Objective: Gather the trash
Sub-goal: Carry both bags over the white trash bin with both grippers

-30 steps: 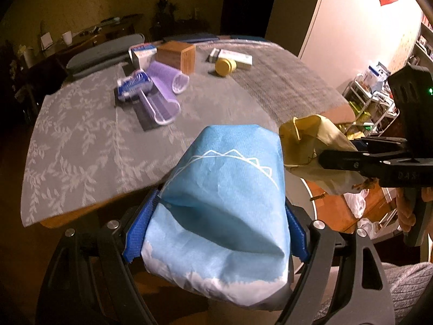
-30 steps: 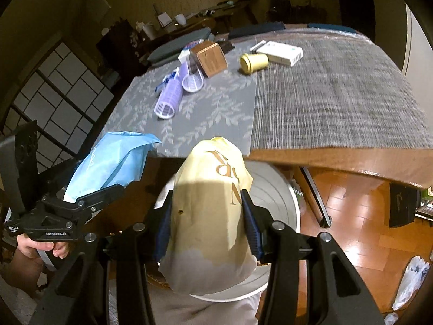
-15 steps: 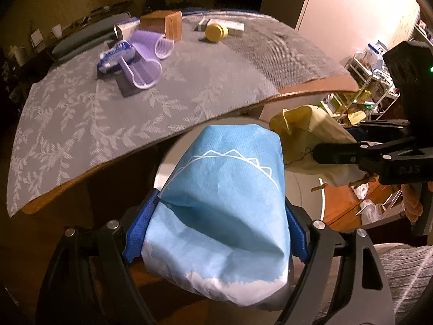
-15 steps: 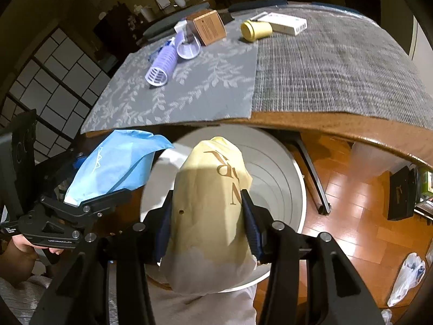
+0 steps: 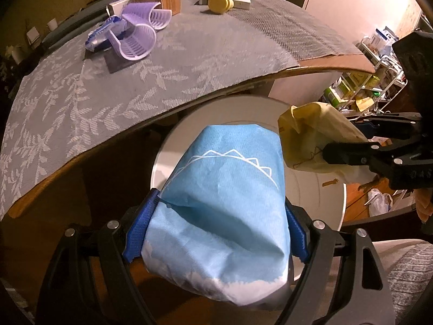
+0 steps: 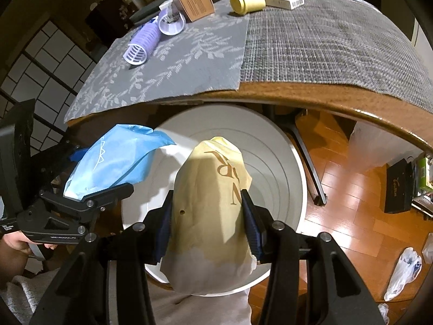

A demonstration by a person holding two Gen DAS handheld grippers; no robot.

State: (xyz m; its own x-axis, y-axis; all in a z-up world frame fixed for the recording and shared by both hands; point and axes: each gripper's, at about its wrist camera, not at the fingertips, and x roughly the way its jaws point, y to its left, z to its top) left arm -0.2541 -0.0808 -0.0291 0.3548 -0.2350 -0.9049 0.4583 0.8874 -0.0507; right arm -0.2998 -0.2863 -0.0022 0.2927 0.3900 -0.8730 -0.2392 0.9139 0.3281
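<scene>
Change: both tongs have been lowered from bench height to just above the white bin, whose mouth now fills the middle of both views; the bench edge has slid up and away in the frames.
Meaning for the task: the carry is judged nearly over, and release into the bin is taken to be the step at hand.
Left tongs: held clamped on the blue bag, the blue pads pressed into its sides; the jaws are set wide because the bag is bulky.
Right tongs: held shut on the tan bag, which is pinched narrow between the pads.
Trash location: both bags are hung over the bin opening, side by side, the blue one nearer the rim beside the bench.
Pose: both tongs are pointed steeply downward, roughly parallel, close together but not seen touching.
Left behind: the purple rollers, brown box and yellow jar are seen on the bench mats, well apart from the bin.
</scene>
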